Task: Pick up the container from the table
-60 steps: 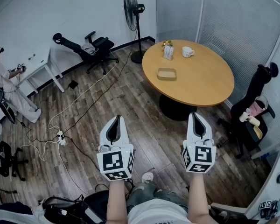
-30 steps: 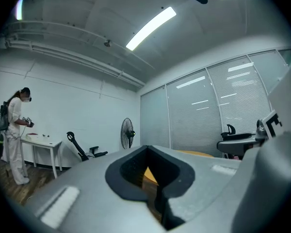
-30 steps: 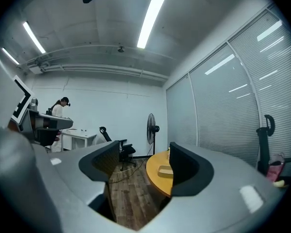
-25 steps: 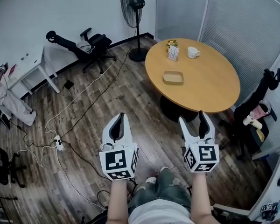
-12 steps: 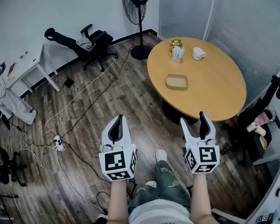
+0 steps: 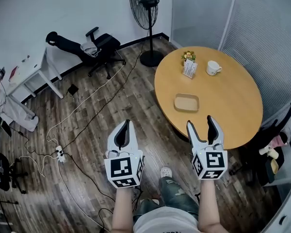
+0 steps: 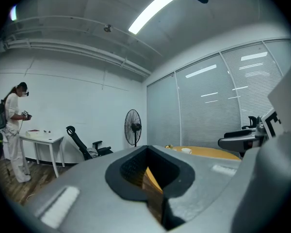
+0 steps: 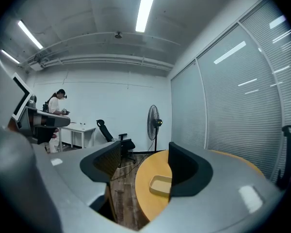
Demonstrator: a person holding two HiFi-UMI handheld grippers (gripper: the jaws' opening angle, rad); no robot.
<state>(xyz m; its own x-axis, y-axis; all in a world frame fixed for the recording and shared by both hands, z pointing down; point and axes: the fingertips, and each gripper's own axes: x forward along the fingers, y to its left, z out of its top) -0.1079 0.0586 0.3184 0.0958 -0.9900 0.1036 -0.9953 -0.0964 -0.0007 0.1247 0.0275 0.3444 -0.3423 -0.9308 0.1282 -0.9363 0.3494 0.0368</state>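
Observation:
The container (image 6: 186, 102) is a shallow tan tray lying on the round wooden table (image 6: 233, 101), close to its near edge. My right gripper (image 6: 201, 124) is open and empty, held in the air just short of the table edge, with the container ahead of it. In the right gripper view the container (image 8: 160, 185) shows between the spread jaws of the right gripper (image 8: 143, 165), still some way off. My left gripper (image 6: 124, 126) is shut and empty, over the floor left of the table. In the left gripper view, the left gripper (image 7: 148, 152) has its jaws together.
A white cup (image 6: 214, 67) and a card stand with flowers (image 6: 188, 68) sit at the table's far side. A standing fan (image 6: 145, 4), an office chair (image 6: 94, 45), a white desk (image 6: 26, 74) and floor cables (image 6: 63, 149) lie to the left. A person (image 7: 13, 125) stands by the desk.
The table and container have come nearer and lower in the head view. My right gripper went from shut to open; the left stayed shut.

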